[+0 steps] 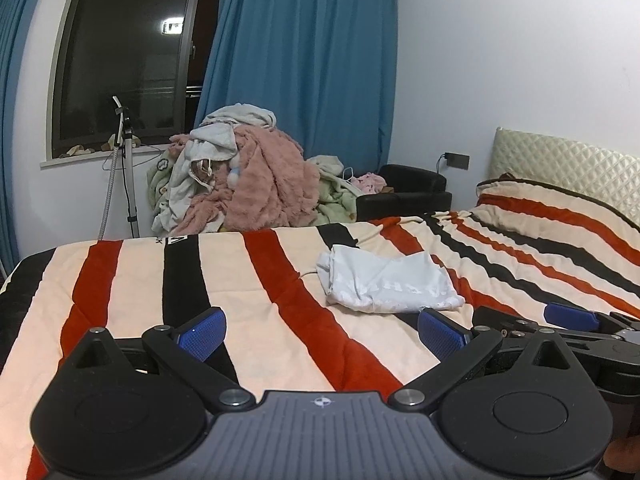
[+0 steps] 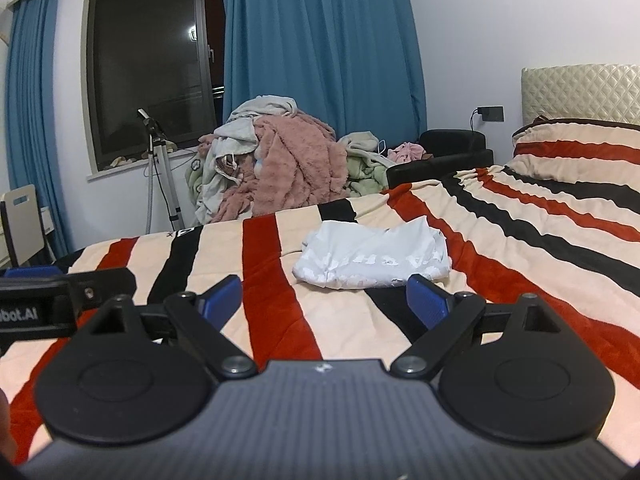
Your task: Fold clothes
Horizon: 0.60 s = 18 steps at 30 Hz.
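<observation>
A folded white garment with pale lettering (image 1: 386,282) lies on the striped bed cover, ahead and a little right of my left gripper (image 1: 320,330). It also shows in the right wrist view (image 2: 374,256), just beyond my right gripper (image 2: 324,304). Both grippers are open and empty, held low over the cover short of the garment. The right gripper (image 1: 568,318) shows at the right edge of the left wrist view. The left gripper's body (image 2: 48,304) shows at the left edge of the right wrist view.
The bed cover (image 1: 260,280) has cream, red and black stripes. A heap of clothes and blankets (image 1: 248,176) is piled past the bed's far side under the window. A tripod (image 1: 128,168) stands left of it. A black seat (image 1: 408,192) and a quilted headboard (image 1: 560,168) are at the right.
</observation>
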Available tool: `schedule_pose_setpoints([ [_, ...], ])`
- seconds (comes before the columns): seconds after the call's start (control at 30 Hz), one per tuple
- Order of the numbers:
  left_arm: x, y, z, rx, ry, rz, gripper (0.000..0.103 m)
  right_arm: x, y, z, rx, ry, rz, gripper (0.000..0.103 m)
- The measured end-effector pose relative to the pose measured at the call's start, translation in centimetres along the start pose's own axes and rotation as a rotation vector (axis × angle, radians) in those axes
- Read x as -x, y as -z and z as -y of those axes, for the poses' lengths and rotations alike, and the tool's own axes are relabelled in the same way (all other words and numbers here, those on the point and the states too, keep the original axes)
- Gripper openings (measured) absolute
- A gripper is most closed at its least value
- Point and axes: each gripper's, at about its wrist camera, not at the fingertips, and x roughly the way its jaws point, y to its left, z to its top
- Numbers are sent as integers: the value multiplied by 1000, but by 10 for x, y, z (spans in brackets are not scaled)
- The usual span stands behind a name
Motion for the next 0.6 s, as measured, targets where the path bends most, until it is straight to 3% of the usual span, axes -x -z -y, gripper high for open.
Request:
schedule_pose_setpoints([
  [0.6, 5, -1, 0, 2, -19, 7, 103, 0, 1, 0, -9, 3, -5, 90],
])
